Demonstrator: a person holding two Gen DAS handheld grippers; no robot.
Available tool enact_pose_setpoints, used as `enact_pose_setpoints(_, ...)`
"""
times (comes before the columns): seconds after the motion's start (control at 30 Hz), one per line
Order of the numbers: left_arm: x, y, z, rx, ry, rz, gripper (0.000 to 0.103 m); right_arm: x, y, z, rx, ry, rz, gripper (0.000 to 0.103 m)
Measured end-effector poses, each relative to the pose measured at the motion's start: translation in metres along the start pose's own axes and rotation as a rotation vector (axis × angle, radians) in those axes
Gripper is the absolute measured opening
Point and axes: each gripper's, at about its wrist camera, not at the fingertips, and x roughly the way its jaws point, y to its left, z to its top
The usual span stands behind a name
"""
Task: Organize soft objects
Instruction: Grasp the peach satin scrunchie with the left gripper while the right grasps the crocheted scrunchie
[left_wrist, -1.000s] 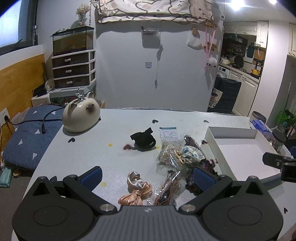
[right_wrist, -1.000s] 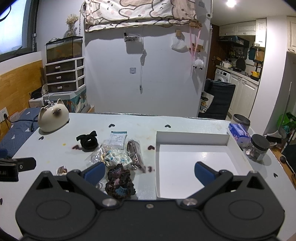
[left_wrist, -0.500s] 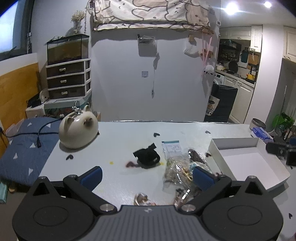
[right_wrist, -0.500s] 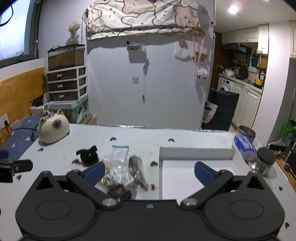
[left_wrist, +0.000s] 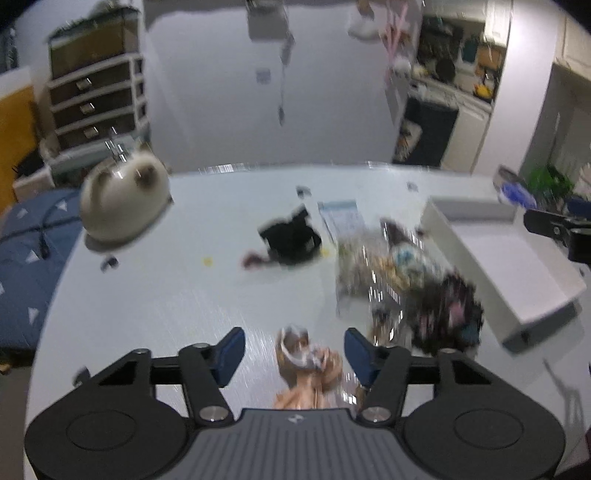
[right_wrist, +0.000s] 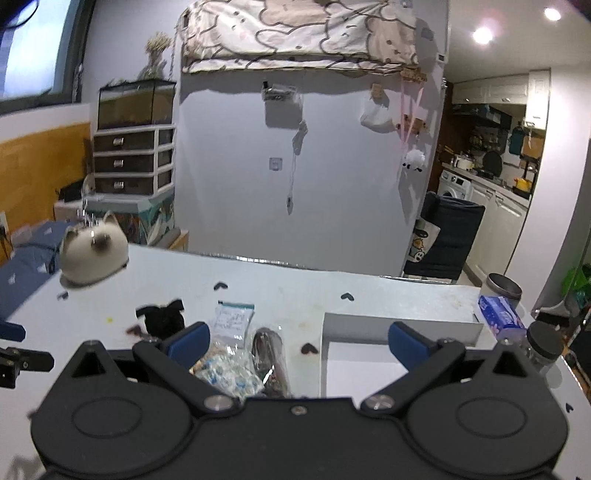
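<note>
A peach satin scrunchie (left_wrist: 306, 362) lies on the white table, between the blue pads of my left gripper (left_wrist: 294, 352). Its jaws are closing, and a gap still shows on the left side of the scrunchie. Further off lie a black scrunchie (left_wrist: 291, 240), clear bags of hair ties (left_wrist: 380, 266) and a dark multicoloured scrunchie (left_wrist: 447, 314). The white tray (left_wrist: 517, 258) stands to the right, with nothing in the part I see. My right gripper (right_wrist: 299, 338) hangs open and empty over the bags (right_wrist: 229, 373) and the tray's left wall (right_wrist: 369, 326).
A cream cat-shaped object (left_wrist: 122, 199) sits at the table's far left. A flat printed packet (right_wrist: 234, 319) lies beside the black scrunchie (right_wrist: 162, 317). A blue tissue pack (right_wrist: 500, 321) and two jars (right_wrist: 543, 343) stand right of the tray. The view is blurred.
My left gripper has dropped towards the table and its jaws have narrowed around the peach scrunchie. The right gripper has drawn back, so the pile and tray sit lower in its view.
</note>
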Motion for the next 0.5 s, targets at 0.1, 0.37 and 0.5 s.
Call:
enact_pose_setpoints(0.1, 0.015, 0.002, -0.01, -0.002, 0.052, -0.02, 0.05, 0.01, 0.009, -0.013, -0.043, 0.057, 0.017, 0.103)
enact_pose_setpoints(0.37, 0.048, 0.007, -0.027, 0.01, 0.148, -0.047, 0.044, 0.037, 0.03, -0.044, -0.087, 0.204, 0.094, 0.093)
enact_pose_setpoints(0.5, 0.058, 0.009, -0.023, 0.029, 0.161, -0.056, 0.044, 0.047, 0.041, -0.053, -0.112, 0.252, 0.13, 0.086)
